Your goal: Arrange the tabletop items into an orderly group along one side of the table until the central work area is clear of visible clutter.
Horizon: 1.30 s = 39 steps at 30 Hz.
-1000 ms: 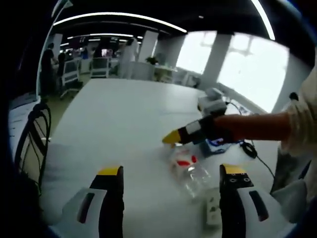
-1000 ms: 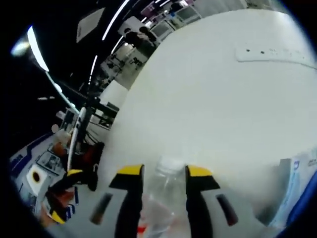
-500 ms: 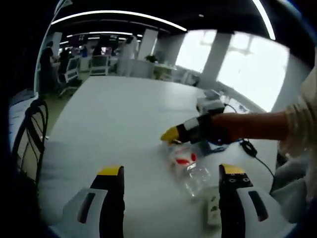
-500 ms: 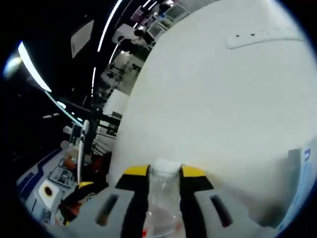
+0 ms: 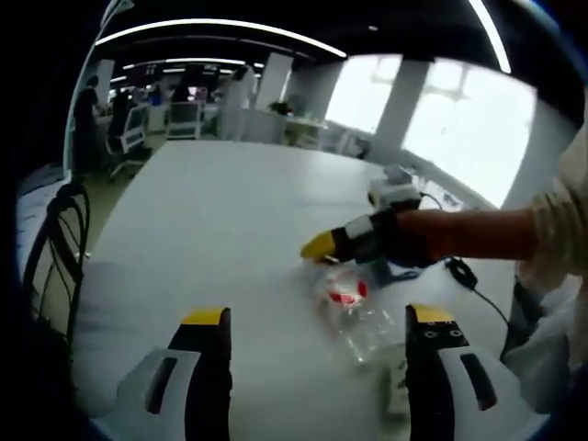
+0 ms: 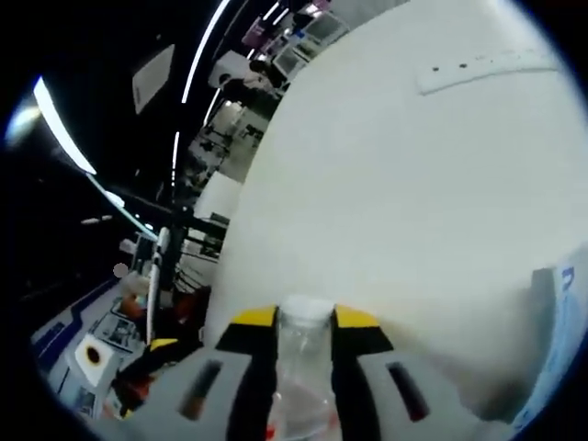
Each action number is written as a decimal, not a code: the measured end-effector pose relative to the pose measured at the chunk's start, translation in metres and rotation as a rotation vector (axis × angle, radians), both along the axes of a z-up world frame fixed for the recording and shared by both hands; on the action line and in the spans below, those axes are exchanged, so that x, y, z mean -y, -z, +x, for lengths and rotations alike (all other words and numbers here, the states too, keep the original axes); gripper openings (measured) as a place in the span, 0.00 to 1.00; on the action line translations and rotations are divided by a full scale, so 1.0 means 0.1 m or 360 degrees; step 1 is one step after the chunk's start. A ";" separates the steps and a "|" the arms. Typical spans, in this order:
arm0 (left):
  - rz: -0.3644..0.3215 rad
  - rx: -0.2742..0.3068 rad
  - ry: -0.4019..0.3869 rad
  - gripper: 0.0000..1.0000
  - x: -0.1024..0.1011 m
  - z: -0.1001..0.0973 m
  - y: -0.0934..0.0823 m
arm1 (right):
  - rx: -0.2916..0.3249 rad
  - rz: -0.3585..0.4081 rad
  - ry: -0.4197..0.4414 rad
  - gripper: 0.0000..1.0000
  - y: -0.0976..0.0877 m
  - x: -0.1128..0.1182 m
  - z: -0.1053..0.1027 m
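A clear plastic bottle (image 5: 354,308) with a red label lies tilted on the white table (image 5: 211,220), just beyond my left gripper (image 5: 317,317), whose jaws stand open and hold nothing. From the right, a person's arm brings my right gripper (image 5: 323,246) in over the bottle's far end. In the right gripper view, the right gripper (image 6: 305,318) is shut on the bottle (image 6: 303,363) just below its white cap, and the bottle's lower part is cut off at the bottom edge.
A white socket block (image 5: 395,390) lies by my left gripper's right jaw. A blue-and-white pack (image 5: 401,270), a black cable (image 5: 464,276) and a white box (image 5: 395,193) lie at the right. A power strip (image 6: 487,66) lies far across the table. A black chair (image 5: 55,248) stands left.
The right gripper's jaws have drawn in tighter on the bottle neck over the last second. In the left gripper view the bottle has shifted slightly right. My left gripper stays open.
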<state>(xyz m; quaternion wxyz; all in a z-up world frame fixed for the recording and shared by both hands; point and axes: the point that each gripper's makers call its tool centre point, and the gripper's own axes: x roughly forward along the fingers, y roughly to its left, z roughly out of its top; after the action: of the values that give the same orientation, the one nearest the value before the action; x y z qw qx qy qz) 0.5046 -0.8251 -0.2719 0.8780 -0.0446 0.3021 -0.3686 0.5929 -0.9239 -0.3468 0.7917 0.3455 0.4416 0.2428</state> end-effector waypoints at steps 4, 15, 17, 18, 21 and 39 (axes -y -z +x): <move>-0.0024 0.0005 -0.0002 0.74 0.00 0.01 -0.04 | 0.0023 0.0001 -0.0016 0.18 -0.05 0.00 0.00; -0.0039 0.0002 0.0060 0.74 0.08 0.02 -0.02 | 0.0196 0.0000 -0.0073 0.17 -0.26 -0.04 -0.01; -0.0043 0.0003 0.0085 0.74 0.12 0.04 -0.01 | 0.0256 0.0003 -0.0099 0.17 -0.32 -0.06 0.01; -0.0052 -0.0004 0.0100 0.74 0.15 0.05 0.00 | 0.0285 -0.0004 -0.0114 0.17 -0.36 -0.07 0.00; -0.0074 -0.0018 0.0193 0.74 0.29 0.07 0.02 | 0.0353 -0.0033 -0.0154 0.17 -0.43 -0.09 0.00; -0.0259 -0.0164 0.0565 0.67 0.81 0.11 0.38 | 0.0709 -0.0117 -0.0313 0.17 -0.84 -0.23 -0.18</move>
<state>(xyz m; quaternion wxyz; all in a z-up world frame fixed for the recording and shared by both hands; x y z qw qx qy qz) 0.5157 -0.9063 -0.3103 0.7760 -0.0803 0.3191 -0.5381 0.5751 -0.9010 -0.2623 0.8542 0.2097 0.2961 0.3725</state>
